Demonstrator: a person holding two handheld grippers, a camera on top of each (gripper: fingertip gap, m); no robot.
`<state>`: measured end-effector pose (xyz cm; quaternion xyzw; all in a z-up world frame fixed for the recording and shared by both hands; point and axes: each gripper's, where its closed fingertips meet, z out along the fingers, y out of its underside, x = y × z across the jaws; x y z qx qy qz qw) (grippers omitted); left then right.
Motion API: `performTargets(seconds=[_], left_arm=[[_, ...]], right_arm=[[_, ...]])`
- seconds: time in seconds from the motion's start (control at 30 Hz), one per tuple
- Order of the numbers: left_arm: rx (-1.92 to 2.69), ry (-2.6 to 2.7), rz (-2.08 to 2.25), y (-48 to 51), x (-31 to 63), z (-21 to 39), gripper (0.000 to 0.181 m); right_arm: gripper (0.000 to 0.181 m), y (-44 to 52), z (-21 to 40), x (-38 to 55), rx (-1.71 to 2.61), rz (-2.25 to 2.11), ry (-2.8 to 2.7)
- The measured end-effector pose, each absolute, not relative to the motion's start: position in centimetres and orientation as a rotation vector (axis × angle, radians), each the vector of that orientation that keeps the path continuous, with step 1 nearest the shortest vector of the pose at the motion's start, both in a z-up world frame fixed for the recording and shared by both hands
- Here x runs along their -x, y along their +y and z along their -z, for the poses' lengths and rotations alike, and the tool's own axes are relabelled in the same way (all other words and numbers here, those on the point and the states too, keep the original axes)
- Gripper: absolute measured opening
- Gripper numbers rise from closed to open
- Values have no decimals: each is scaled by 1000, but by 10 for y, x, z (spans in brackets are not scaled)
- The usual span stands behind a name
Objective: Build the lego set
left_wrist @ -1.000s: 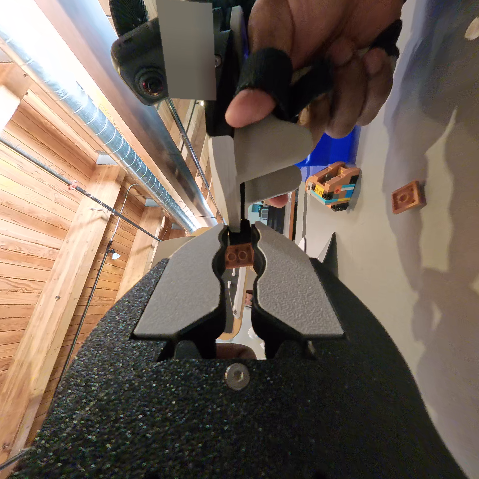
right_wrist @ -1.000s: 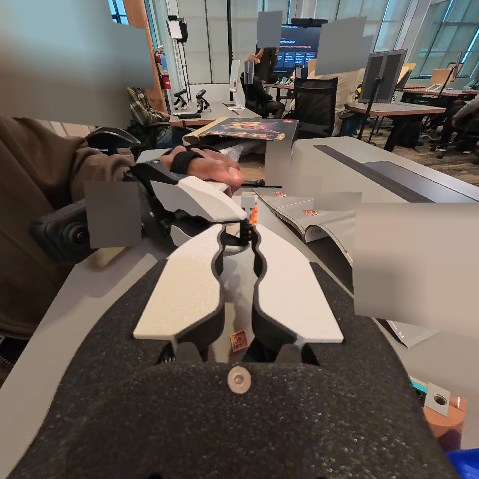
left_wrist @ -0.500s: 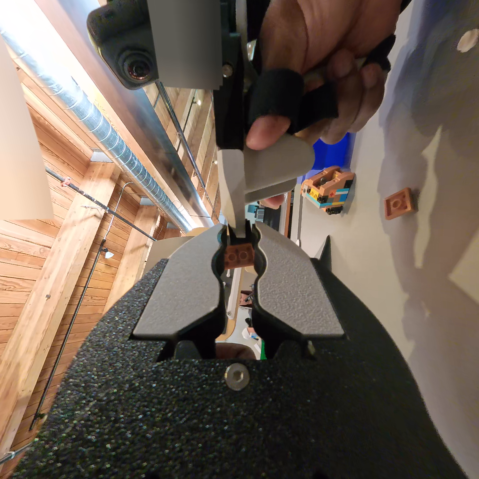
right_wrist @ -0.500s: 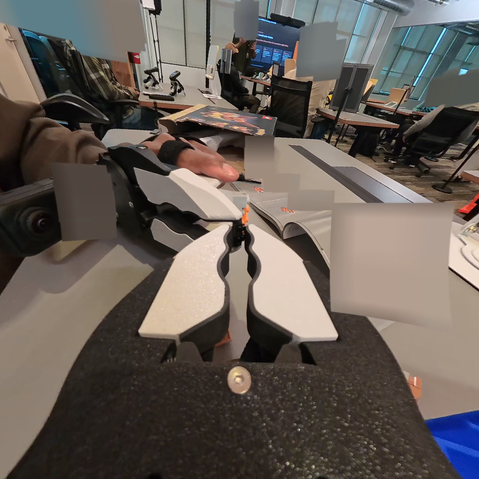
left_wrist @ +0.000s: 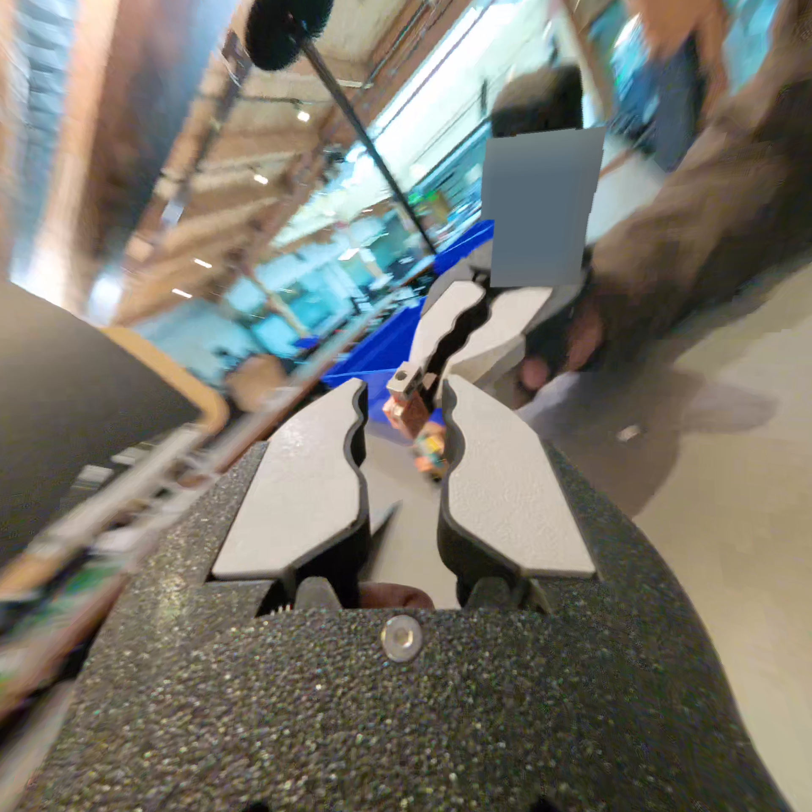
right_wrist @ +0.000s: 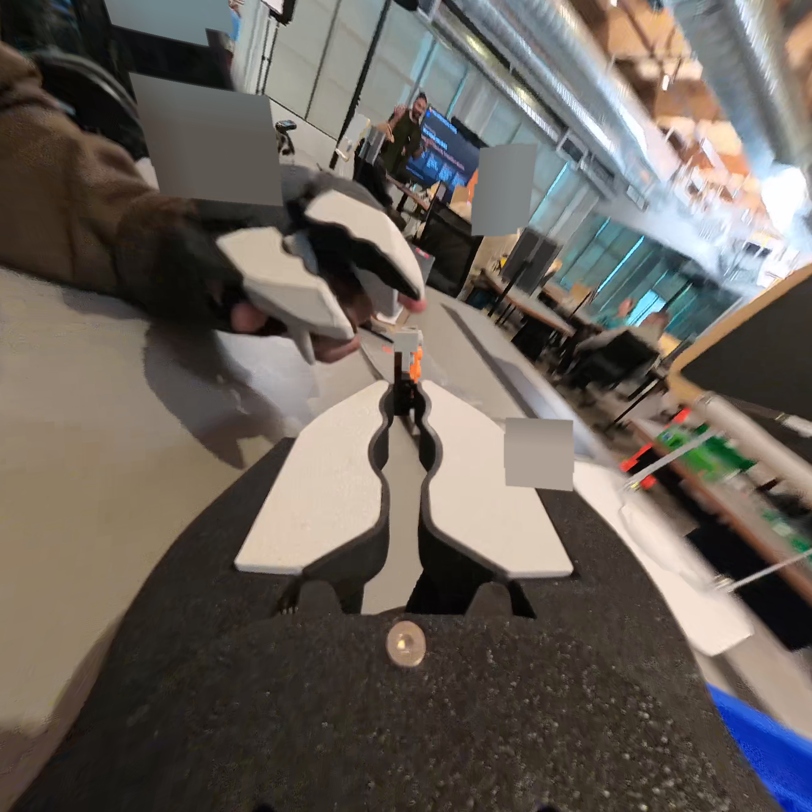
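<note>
In the left wrist view my left gripper (left_wrist: 403,389) is open and empty, jaws well apart. Just beyond its tips my right gripper (left_wrist: 424,373) is shut on a small lego assembly, with a grey piece (left_wrist: 406,380) and a brown brick (left_wrist: 408,415) stuck on it. In the right wrist view my right gripper (right_wrist: 405,389) is shut on this assembly (right_wrist: 408,356), which shows black, orange and grey parts above the tips. My left gripper (right_wrist: 382,316) shows up left there, open, a little apart from the assembly. Both views are blurred by motion.
A partly built lego model (left_wrist: 433,454) sits on the grey table (left_wrist: 703,483) behind the brown brick. A blue bin (left_wrist: 386,351) stands beyond it, and its corner shows at the lower right in the right wrist view (right_wrist: 782,747). A dark partition panel (left_wrist: 66,395) is at the left. My left and right fingertips are right by each other.
My left gripper has opened and let go of the brown brick, which now stays on the assembly in my right gripper. Both grippers have swung and drawn slightly apart.
</note>
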<state>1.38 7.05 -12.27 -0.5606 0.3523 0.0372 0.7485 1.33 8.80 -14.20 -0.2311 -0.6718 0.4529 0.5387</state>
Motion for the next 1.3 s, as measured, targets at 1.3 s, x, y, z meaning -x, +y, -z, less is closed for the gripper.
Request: performTargets(seconds=[1.3], left_arm=[[1500, 763, 710, 59, -34, 167, 39]], right_arm=[[26, 69, 159, -22, -5, -547, -1585]])
